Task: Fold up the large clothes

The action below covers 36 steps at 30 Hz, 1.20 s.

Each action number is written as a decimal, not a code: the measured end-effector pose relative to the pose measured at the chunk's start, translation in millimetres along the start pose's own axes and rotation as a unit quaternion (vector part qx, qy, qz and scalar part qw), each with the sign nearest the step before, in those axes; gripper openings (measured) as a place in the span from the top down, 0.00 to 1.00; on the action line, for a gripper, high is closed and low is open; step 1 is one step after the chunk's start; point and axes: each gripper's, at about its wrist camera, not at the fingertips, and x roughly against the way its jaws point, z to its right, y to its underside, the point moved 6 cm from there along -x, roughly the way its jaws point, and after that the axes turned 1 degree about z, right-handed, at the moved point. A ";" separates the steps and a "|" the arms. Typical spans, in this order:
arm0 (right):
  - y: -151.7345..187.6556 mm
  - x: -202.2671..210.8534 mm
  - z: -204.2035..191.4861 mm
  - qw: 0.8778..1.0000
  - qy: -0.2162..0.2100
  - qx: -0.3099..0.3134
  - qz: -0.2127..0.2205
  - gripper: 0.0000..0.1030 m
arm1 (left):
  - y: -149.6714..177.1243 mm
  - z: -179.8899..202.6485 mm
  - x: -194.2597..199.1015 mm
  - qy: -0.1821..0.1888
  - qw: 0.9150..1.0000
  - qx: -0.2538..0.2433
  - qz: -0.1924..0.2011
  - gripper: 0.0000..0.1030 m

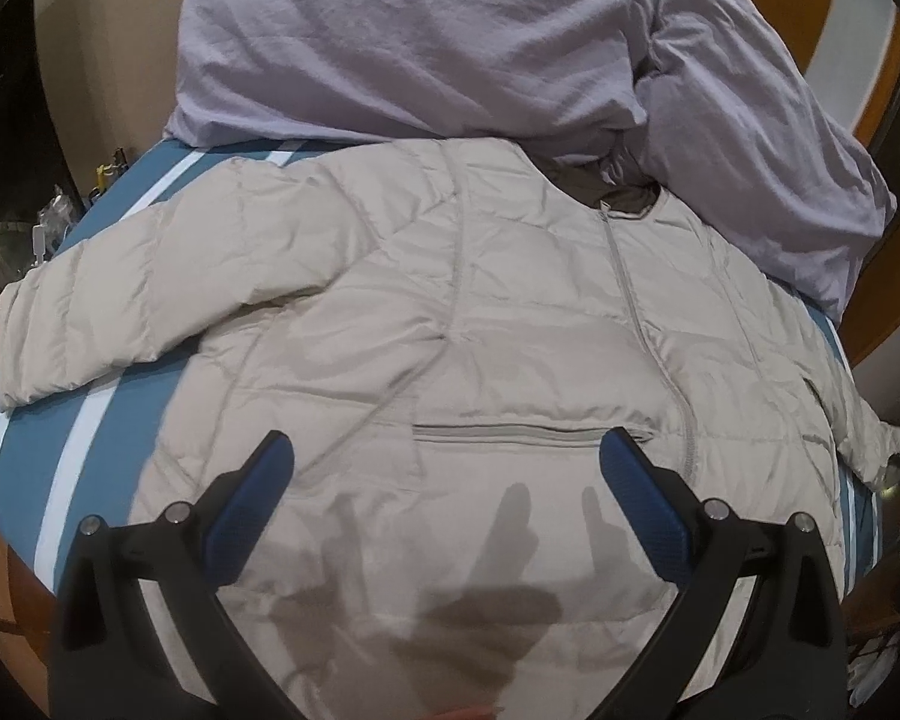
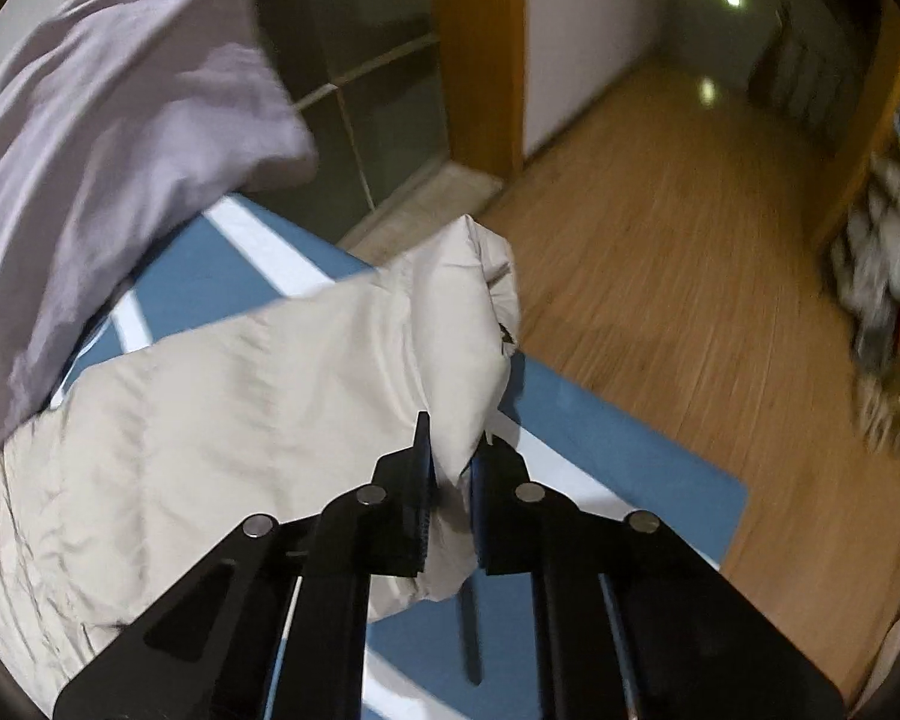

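Beige puffer jacket lay front-up, spread across the blue bed sheet with white stripes. Zipper ran down the centre, closed as far as visible; dark lining showed at the neck opening. A horizontal pocket zip sat on the lower front. One sleeve stretched out toward the left edge of the bed in the left wrist view.

Left gripper hung over the lower front of the jacket, jaws spread wide, nothing between the blue pads. Its shadow fell on the fabric below. Not touching the jacket as far as the view showed.

Right gripper was clenched on the other sleeve near the cuff end, fabric pinched between the fingers and bulging out above and below them. That sleeve lay at the bed edge, cuff end curling out past the mattress over the wooden floor. Right wrist view was motion-blurred.

Rumpled lilac duvet and pillow were piled at the head of the bed, just behind the jacket collar, touching it. Wooden door frame stood beyond the bed corner; blurred clutter along the far right wall, could not tell what it was
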 end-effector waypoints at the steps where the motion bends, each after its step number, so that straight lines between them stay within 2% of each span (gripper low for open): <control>1: -3.6 9.1 -13.1 1.000 -0.004 0.016 0.010 0.91 | -1.2 -5.8 1.0 0.000 1.000 0.003 0.003 0.02; 5: -8.7 46.4 -78.5 0.995 -0.054 0.075 0.041 0.91 | -4.1 -27.4 6.0 0.000 1.000 0.022 0.012 0.02; 9: 11.3 71.5 -158.2 0.983 -0.112 0.139 0.044 0.92 | -5.1 -47.5 12.2 -0.002 0.999 0.038 0.023 0.02; 12: 41.0 83.5 -227.5 0.968 -0.157 0.195 0.032 0.92 | -4.6 -61.6 15.9 -0.007 0.998 0.048 0.028 0.02; 17: 97.1 92.6 -306.4 0.946 -0.191 0.264 0.000 0.92 | -2.0 -84.9 21.5 -0.016 0.997 0.072 0.031 0.02; 21: 138.3 97.0 -349.6 0.929 -0.218 0.298 -0.024 0.92 | 0.4 -101.4 26.7 -0.025 0.995 0.085 0.036 0.02; 29: 224.2 136.2 -432.6 0.883 -0.288 0.366 -0.062 0.92 | 1.2 -126.6 31.3 -0.041 0.993 0.105 0.039 0.02; 32: 253.9 138.8 -448.7 0.869 -0.286 0.399 -0.072 0.92 | -0.9 -135.5 32.7 -0.047 0.992 0.111 0.043 0.02; 36: 285.9 127.5 -457.0 0.859 -0.265 0.428 -0.089 0.92 | -4.3 -146.1 32.6 -0.053 0.991 0.115 0.046 0.02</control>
